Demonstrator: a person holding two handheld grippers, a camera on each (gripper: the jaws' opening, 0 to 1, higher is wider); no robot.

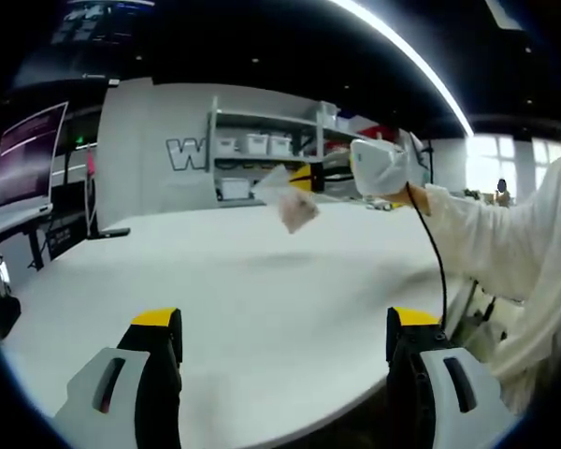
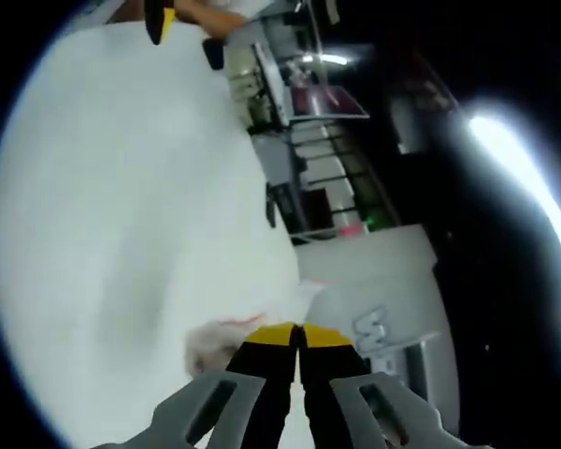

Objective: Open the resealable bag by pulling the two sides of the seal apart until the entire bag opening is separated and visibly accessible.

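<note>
The left gripper is released, its jaws spread wide above the white table with nothing between them. The right gripper is clenched on the top edge of the clear bag, which hangs in the air above the table. In the left gripper view, the bag dangles from the right gripper, held out by a person's white sleeve.

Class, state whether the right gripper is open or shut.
Shut: the right gripper has its yellow-tipped fingers pressed together on the clear plastic resealable bag.
</note>
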